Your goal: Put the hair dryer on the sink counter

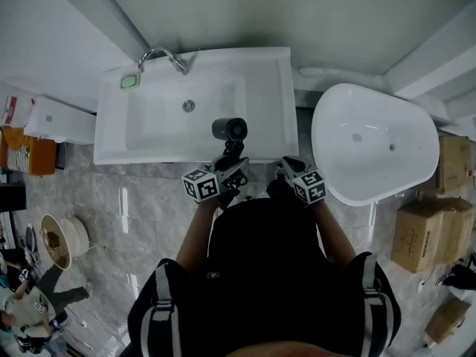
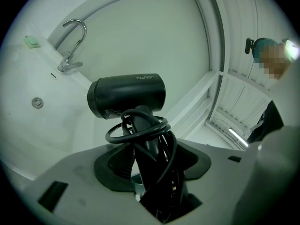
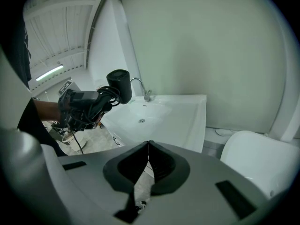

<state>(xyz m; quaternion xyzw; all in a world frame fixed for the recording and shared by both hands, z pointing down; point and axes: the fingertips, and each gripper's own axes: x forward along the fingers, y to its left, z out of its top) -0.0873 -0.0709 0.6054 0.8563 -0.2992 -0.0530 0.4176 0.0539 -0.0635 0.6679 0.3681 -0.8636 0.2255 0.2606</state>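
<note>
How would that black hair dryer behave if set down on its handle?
Likely tips: the black plastic hair dryer has a fat barrel above a slim handle. Its looped black cord looks floppy and may spring loose.

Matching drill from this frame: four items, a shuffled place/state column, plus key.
1 black hair dryer
2 small green square dish
3 white oval bathtub
4 right gripper

A jaws together, empty
B clamped in left gripper
C far left corner of white sink counter
D standing right of that counter

Pairs: 1-B, 2-C, 3-D, 4-A
</note>
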